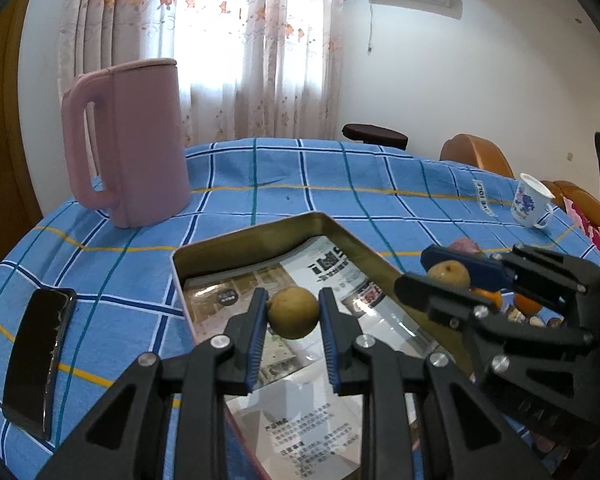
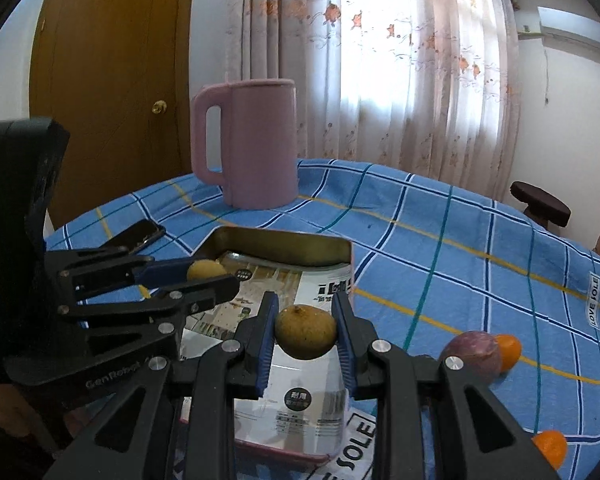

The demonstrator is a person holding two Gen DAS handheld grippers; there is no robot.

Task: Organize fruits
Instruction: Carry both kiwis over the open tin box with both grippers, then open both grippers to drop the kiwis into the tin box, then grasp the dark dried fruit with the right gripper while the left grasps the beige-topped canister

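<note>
My left gripper (image 1: 293, 312) is shut on a small tan round fruit (image 1: 293, 312) and holds it over the open metal tin (image 1: 256, 236), which is lined with printed paper. My right gripper (image 2: 305, 332) is shut on a second tan fruit (image 2: 305, 332), also above the tin (image 2: 284, 240). Each gripper shows in the other's view: the right gripper (image 1: 446, 276) at the tin's right side, the left gripper (image 2: 206, 274) at its left. A purple fruit (image 2: 474, 354) and two small oranges (image 2: 510, 350) (image 2: 550, 446) lie on the cloth right of the tin.
A pink jug (image 1: 136, 140) stands behind the tin. A black phone (image 1: 38, 360) lies to the left on the blue checked tablecloth (image 1: 340, 184). A white flowered cup (image 1: 530, 200) stands at the far right. A dark stool (image 1: 374, 136) and an orange chair (image 1: 476, 156) stand beyond the table.
</note>
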